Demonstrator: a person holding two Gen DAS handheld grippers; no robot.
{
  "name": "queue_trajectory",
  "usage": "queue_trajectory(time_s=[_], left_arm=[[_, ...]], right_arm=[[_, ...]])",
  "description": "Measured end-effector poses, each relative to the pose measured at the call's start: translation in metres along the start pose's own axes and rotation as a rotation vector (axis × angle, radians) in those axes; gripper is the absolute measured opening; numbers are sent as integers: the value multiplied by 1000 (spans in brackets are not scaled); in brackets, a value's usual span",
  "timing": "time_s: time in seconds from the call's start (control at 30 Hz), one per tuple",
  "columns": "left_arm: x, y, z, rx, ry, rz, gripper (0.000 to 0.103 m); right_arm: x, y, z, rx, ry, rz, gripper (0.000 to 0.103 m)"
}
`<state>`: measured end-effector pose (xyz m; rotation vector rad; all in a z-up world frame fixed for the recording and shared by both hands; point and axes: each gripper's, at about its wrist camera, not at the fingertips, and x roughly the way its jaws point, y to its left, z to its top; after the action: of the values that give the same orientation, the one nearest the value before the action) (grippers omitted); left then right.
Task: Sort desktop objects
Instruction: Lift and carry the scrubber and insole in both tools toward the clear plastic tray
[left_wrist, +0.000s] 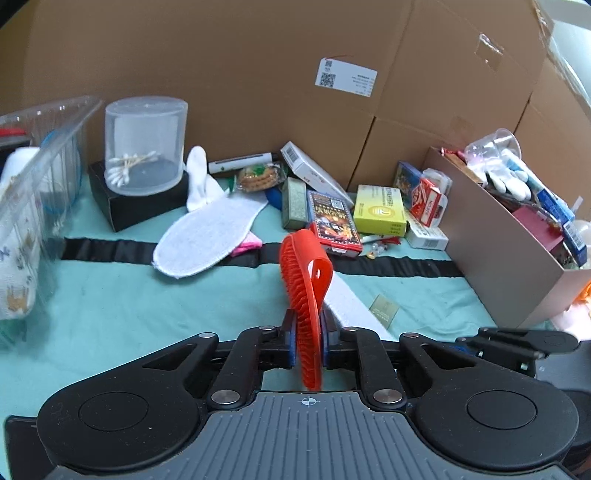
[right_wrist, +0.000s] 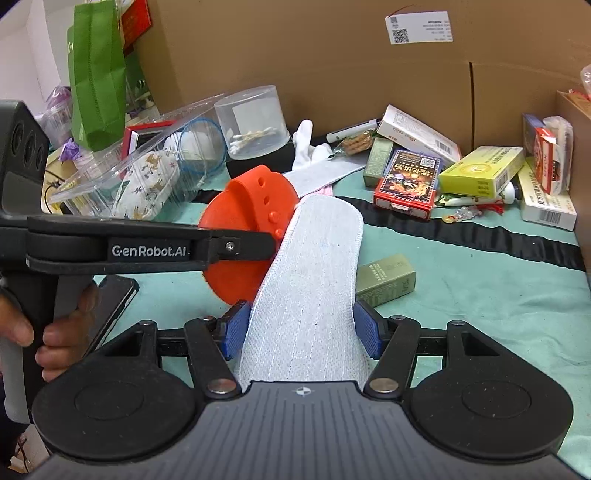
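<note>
My left gripper is shut on an orange-red silicone brush, held edge-on above the teal mat; the brush also shows in the right wrist view, clamped by the left gripper's arm. My right gripper has its blue pads on both sides of a white insole, which lies lengthwise between them and appears held. A second white insole lies on the mat beside a white glove.
A clear plastic bin with a patterned cloth stands at left. A clear tub of cotton swabs sits on a black box. Card packs and medicine boxes clutter the back. A full cardboard box stands at right. A small green box lies on the mat.
</note>
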<state>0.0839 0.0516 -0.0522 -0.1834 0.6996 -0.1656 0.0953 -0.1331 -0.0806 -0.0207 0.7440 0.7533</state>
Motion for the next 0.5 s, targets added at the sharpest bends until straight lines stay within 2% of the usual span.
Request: queue_trajectory(time_s=[0.13,0.3,0.5], left_arm=[[-16,2,3,-1,-28,-8,6],[-53,11,20,13,-116,8,6],[-103,49,50,6,-225,97,6]], right_arm=[[-9,6,7,-6,-37,13,65],[-18,27,29,-68,-100,48,65],[-6,76,70,-167,-170,116,65]])
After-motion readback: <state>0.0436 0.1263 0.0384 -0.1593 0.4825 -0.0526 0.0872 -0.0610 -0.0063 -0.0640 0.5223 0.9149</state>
